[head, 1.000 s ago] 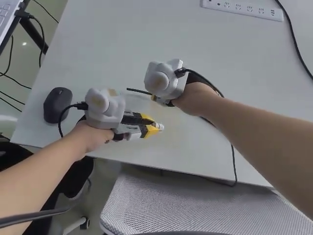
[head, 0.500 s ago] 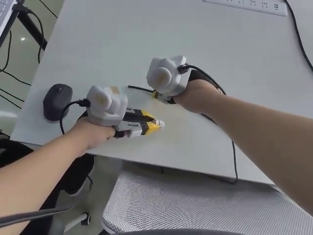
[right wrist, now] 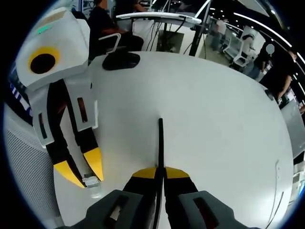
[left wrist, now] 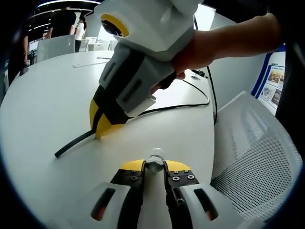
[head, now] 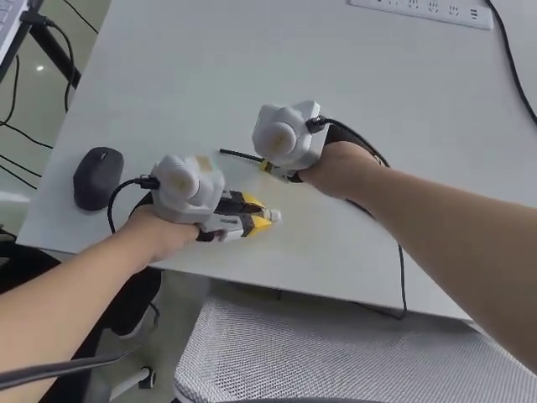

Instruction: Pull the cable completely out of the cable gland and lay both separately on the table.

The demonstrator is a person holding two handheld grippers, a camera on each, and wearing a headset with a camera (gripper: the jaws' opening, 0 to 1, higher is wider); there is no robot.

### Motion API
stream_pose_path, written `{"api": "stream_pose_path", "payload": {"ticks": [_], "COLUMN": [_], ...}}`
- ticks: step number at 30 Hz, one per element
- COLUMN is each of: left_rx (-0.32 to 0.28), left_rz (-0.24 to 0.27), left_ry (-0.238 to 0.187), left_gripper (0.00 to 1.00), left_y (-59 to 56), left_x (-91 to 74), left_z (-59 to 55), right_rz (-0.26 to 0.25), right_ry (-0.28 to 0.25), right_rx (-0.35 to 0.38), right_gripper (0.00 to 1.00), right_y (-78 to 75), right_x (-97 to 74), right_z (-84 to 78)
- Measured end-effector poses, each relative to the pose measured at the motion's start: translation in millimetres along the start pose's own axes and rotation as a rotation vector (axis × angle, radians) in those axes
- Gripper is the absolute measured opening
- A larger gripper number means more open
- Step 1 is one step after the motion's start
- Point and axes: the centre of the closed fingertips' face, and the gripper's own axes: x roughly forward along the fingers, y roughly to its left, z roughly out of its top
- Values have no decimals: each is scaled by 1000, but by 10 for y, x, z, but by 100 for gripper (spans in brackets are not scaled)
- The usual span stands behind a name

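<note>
Left fingers point(left wrist: 132, 165) pinch gland point(left wrist: 155, 158), right fingers point(right wrist: 175, 172) cable point(right wrist: 160, 138)

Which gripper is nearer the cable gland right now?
Left. The left gripper is shut on the cable gland, held at its jaw tips. The right gripper is apart from it, off to the side, clamping the black cable.

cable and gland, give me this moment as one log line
left gripper: shut on gland | right gripper: shut on cable | cable: out of gland | released: neither yet
</note>
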Motion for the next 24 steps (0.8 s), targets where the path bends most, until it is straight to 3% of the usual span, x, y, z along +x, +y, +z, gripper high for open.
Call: {"api": "stream_pose_path", "payload": {"ticks": [24], "left_rx": [28], "left_rz": [13], "left_ry": [14], "left_gripper": [16], "left_y": [11], "left_x": [-18], "left_z": [-14], "right_rz": [-7], "right_ry": [-5], "right_rx": [-23], "right_gripper": [0], "right_y": [-2], "right_x": [-10], "right_z": [-1]}}
